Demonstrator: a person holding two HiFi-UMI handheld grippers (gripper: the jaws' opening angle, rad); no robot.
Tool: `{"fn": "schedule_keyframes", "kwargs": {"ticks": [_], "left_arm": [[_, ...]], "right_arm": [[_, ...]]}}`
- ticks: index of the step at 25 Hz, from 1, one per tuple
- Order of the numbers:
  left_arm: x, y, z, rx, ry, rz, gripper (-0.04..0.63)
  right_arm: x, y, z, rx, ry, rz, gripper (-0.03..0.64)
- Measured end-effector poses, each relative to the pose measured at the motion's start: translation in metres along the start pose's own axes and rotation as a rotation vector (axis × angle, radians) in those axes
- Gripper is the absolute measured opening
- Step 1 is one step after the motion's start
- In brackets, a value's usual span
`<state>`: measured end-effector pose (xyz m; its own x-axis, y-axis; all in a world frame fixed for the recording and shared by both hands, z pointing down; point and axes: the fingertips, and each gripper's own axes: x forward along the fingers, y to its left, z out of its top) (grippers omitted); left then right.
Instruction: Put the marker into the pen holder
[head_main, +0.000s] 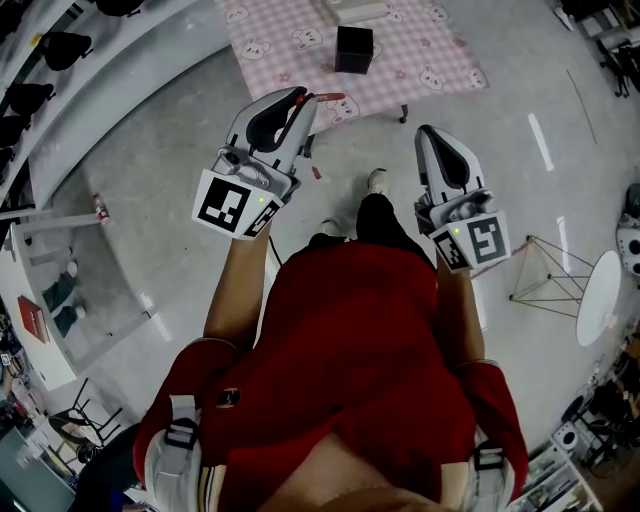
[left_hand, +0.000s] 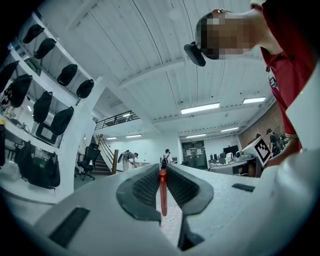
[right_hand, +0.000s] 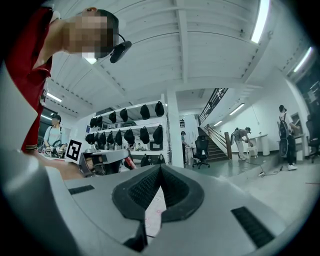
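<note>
In the head view my left gripper (head_main: 300, 98) is held up in front of the person's red shirt, shut on a red marker (head_main: 330, 98) whose end sticks out past the jaw tips. The left gripper view shows the marker (left_hand: 163, 192) upright between the dark pads of that gripper (left_hand: 163, 168). A black cube-shaped pen holder (head_main: 353, 49) stands on a pink checked cloth (head_main: 290, 40) on the floor, beyond both grippers. My right gripper (head_main: 429, 133) is at the right, shut, with nothing between the pads (right_hand: 145, 187) of the right gripper (right_hand: 160, 167).
The cloth lies on a grey floor. White shelving with black bags (head_main: 45, 50) runs along the left. A wire frame (head_main: 545, 268) and a white round table (head_main: 598, 297) stand at the right. A small dark object (head_main: 403, 114) lies by the cloth's near edge.
</note>
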<state>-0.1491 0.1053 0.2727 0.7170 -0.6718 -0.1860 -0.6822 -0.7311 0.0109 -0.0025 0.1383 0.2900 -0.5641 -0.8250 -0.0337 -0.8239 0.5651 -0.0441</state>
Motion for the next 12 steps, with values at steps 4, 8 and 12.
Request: {"fn": "schedule_keyframes", "kwargs": {"ticks": [4,8,12], "left_arm": [[0.013,0.004,-0.004,0.014,0.012,0.004,0.046],[0.03,0.01,-0.01,0.018,0.029,0.011,0.046],[0.05,0.021,-0.016,0.025,0.043,0.025,0.046]], "right_arm": [[0.006,-0.016,-0.003,-0.002,-0.005,0.001,-0.002],[0.016,-0.034,-0.006,-0.004,-0.005,0.006,-0.002],[0.032,-0.056,-0.007,-0.008,-0.005,0.022,-0.002]]}}
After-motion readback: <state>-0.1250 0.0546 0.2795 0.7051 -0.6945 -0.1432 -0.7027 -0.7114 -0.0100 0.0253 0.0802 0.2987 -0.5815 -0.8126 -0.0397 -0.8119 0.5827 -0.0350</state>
